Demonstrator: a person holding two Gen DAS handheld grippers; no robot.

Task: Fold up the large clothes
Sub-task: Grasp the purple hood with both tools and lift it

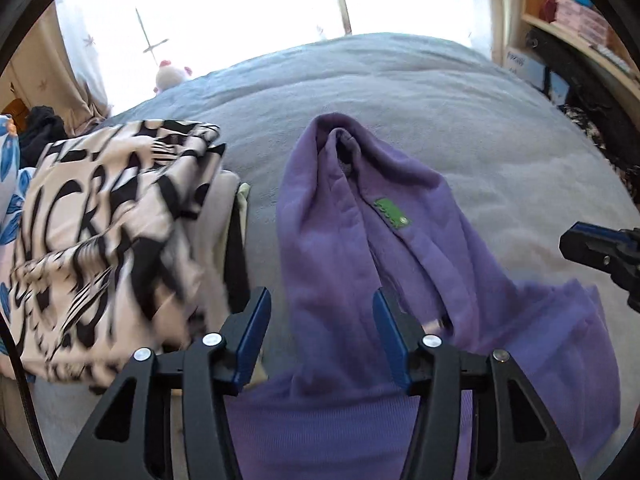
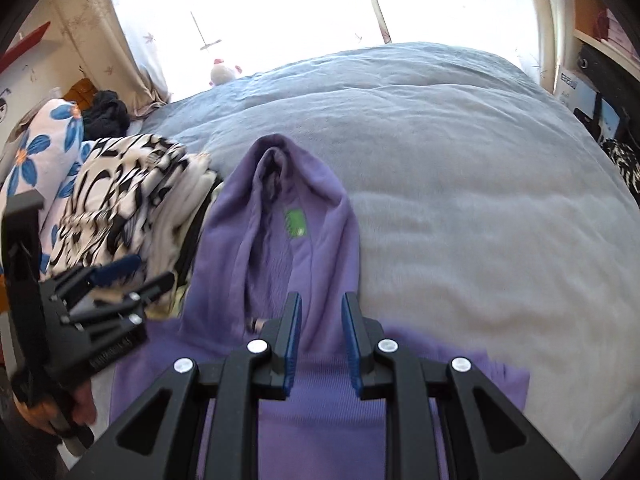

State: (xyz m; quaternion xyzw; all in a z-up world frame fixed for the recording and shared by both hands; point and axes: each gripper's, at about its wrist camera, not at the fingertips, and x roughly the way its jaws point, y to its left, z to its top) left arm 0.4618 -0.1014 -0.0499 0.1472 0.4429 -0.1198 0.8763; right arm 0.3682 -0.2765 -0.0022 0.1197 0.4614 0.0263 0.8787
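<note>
Purple hoodie (image 2: 280, 240) on grey duvet (image 2: 460, 200); patterned pile (image 1: 104, 232) beside (blurred); both grippers' jaws apart, empty.

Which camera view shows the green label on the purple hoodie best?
The left wrist view: there the green label on the purple hoodie is sharper and a small round mark shows at its end. In the right wrist view the label is blurred, only a green patch.

bare grey bedspread (image 2: 480, 200) right of purple hoodie (image 2: 280, 240), clothes pile (image 2: 120, 200) crowding left
</note>
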